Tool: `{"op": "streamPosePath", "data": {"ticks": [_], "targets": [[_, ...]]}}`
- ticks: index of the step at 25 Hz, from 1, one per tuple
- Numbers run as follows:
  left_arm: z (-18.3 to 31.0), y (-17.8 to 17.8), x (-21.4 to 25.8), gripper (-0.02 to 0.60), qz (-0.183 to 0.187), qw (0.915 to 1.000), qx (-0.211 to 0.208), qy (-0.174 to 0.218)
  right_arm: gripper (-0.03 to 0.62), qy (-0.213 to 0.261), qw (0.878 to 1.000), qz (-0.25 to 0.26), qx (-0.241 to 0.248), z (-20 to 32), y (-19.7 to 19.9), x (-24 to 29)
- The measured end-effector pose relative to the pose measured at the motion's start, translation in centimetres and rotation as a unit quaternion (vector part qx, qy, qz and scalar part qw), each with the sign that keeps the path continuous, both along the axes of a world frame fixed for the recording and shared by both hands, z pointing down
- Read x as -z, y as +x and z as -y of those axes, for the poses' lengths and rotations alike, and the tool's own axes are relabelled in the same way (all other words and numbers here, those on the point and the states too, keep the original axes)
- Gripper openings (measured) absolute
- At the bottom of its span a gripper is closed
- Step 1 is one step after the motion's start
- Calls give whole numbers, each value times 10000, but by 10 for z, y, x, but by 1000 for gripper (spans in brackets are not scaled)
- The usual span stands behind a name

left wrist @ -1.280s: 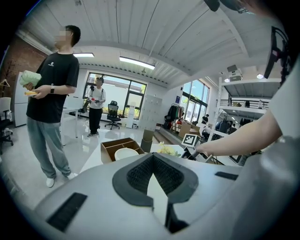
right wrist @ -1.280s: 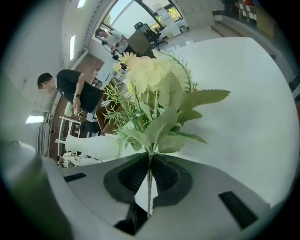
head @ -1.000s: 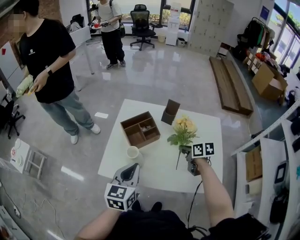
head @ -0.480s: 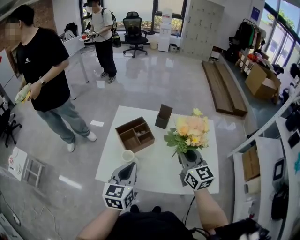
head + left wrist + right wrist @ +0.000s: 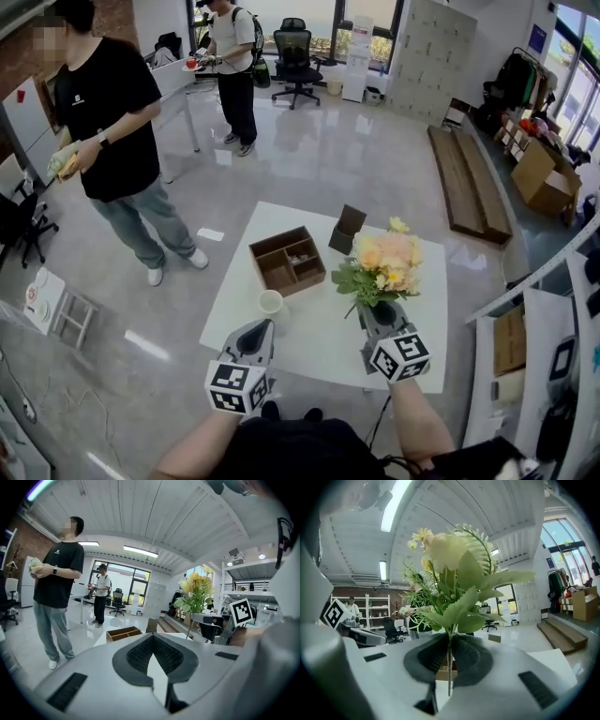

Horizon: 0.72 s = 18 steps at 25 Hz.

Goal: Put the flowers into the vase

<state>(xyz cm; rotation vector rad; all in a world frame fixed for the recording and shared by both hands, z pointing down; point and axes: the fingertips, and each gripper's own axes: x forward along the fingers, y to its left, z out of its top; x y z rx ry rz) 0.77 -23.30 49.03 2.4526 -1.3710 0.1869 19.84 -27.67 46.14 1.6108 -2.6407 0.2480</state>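
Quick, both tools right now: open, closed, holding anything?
Left tool: closed, empty.
Right tool: closed on the flowers, at the stem.

This is an open-plan office or lab workspace. In the head view, a glossy grey tiled floor (image 5: 375, 159) spreads round a low white table (image 5: 309, 323). At twelve o'clock a black swivel office chair (image 5: 298, 56) stands before tall windows (image 5: 319, 14), and at one o'clock runs a bank of pale lockers (image 5: 427, 47). Cardboard boxes (image 5: 539, 173) and a clothes rack (image 5: 511, 70) sit at two o'clock, with white shelving (image 5: 562, 309) at three. A brick wall (image 5: 117, 19) shows at eleven, near a white desk (image 5: 173, 77). The left gripper view shows strip lights (image 5: 140, 551) on a ribbed white ceiling (image 5: 164, 522).
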Motion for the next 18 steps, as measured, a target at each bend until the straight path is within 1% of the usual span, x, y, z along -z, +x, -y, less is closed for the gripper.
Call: {"op": "streamPosePath", "data": {"ticks": [5, 7, 12, 15, 18], "targets": [[-10, -33, -7, 6, 70, 9985, 524, -150, 28, 20, 9978, 161, 640, 13, -51, 4], [-14, -47, -8, 6, 79, 9972, 721, -176, 28, 97, 9959, 203, 874, 17, -74, 12], [-16, -79, -6, 6, 62, 9941, 1069, -143, 28, 669, 9866, 373, 1438, 27, -133, 66], [-16, -95, -3, 6, 39, 9933, 1151, -122, 28, 1044, 9800, 413, 1645, 29, -166, 101], [-14, -99, 0, 6, 18, 9931, 1170, -101, 29, 1260, 9760, 291, 1754, 30, -184, 115]]}}
